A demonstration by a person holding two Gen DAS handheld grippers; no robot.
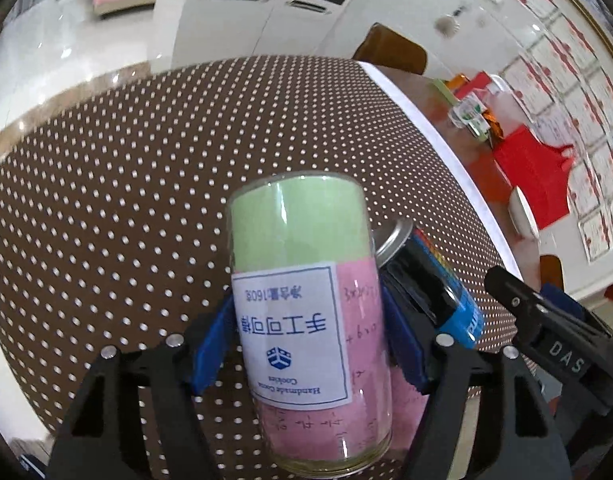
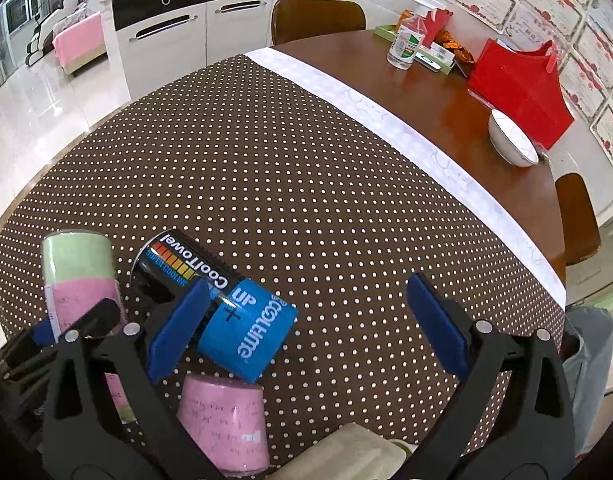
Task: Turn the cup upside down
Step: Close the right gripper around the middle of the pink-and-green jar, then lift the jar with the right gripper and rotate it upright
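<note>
A clear cup [image 1: 310, 312] lined with green and pink paper, white label upside down, stands between the blue pads of my left gripper [image 1: 306, 344], which is shut on it above the dotted cloth. It also shows at the left of the right wrist view [image 2: 80, 276]. My right gripper [image 2: 306, 328] is open and empty, its fingers spread wide. A black and blue can [image 2: 218, 304] lies on its side by its left finger [image 2: 178, 328]. The can also shows in the left wrist view [image 1: 430, 280], right behind the cup.
A brown dotted tablecloth [image 2: 306, 160] covers the table. A pink paper-lined cup [image 2: 226, 424] and a pale object [image 2: 346, 452] sit near the front edge. Farther right are a white bowl [image 2: 510, 140], a red bag [image 2: 518, 88] and a spray bottle [image 2: 410, 36].
</note>
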